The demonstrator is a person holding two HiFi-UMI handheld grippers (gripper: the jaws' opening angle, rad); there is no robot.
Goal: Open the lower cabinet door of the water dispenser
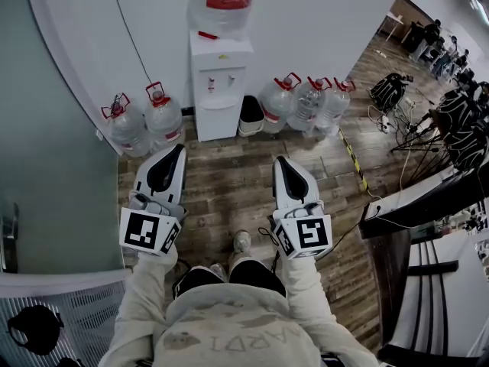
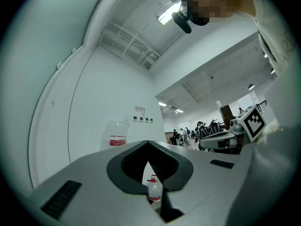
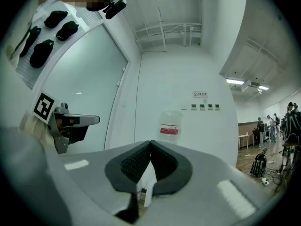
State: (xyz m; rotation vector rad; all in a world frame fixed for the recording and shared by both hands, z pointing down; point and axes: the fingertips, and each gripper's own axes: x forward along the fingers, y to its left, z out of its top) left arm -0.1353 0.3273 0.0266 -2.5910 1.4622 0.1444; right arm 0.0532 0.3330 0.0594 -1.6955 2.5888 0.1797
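Wood floor (image 1: 229, 186), white wall; water dispenser (image 1: 220, 60) at 12 o'clock, lower cabinet door (image 1: 216, 125) shut. Left gripper (image 1: 177, 151), right gripper (image 1: 281, 163): jaws together, empty, well short of door. Step likely approach; next: close in, part jaws, catch door edge.

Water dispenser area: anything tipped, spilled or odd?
Nothing stands out. The water dispenser stands upright against the wall, bottle on top, and the spare bottles on both sides stand upright too.

My right gripper (image 3: 150, 144) has its jaws pressed together on nothing, facing the white water dispenser (image 3: 149, 181) topped by a water bottle (image 3: 170, 125).
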